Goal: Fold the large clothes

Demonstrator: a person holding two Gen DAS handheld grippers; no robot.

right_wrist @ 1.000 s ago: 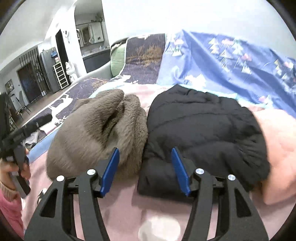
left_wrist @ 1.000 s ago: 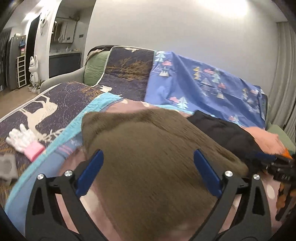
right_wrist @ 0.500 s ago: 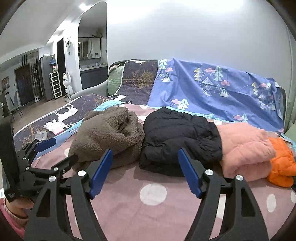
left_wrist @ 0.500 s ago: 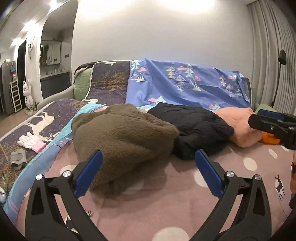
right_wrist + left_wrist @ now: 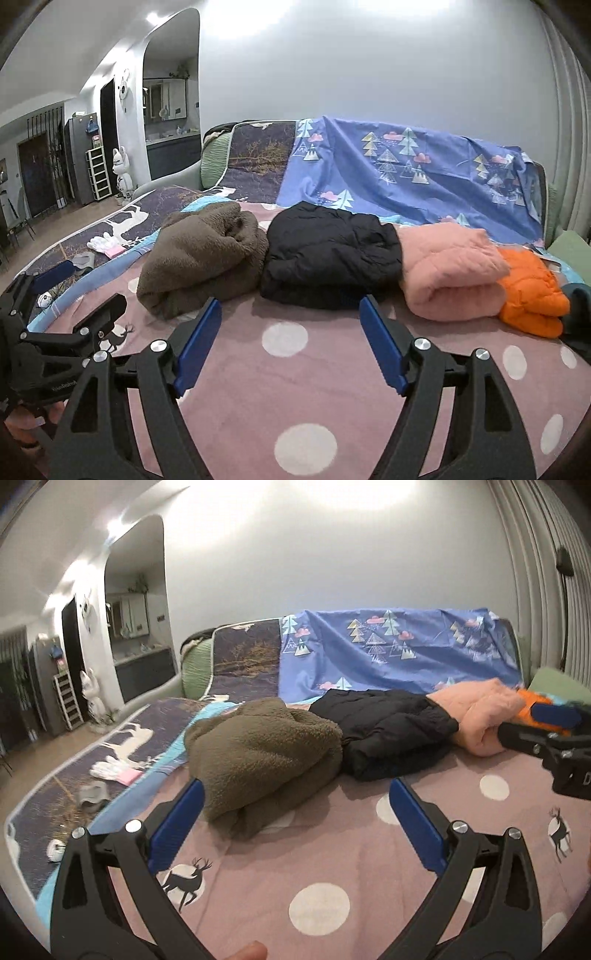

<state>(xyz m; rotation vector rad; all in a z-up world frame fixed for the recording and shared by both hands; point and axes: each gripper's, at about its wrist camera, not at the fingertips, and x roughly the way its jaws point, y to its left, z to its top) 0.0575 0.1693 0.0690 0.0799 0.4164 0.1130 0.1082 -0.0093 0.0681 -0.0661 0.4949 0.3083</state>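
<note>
A row of folded clothes lies on the pink dotted bedspread [image 5: 288, 373]: a brown fleece [image 5: 203, 258], a black puffer jacket [image 5: 328, 251], a pink padded garment [image 5: 450, 269] and an orange jacket [image 5: 532, 291]. In the left wrist view the brown fleece [image 5: 258, 753] and black jacket [image 5: 388, 731] lie ahead. My left gripper [image 5: 291, 819] is open and empty, held back from the fleece. My right gripper [image 5: 290, 339] is open and empty, in front of the black jacket. Each gripper shows at the edge of the other's view.
A blue tree-print sheet [image 5: 406, 170] drapes the sofa back behind the clothes. White gloves with pink cuffs [image 5: 105, 245] and a grey object [image 5: 92, 794] lie on the dark deer-print cover [image 5: 74, 775] at the left. The floor and a doorway lie far left.
Both grippers have pulled back and up from the brown fleece and black jacket. The whole row of folded clothes now shows. Both stay open and empty.
</note>
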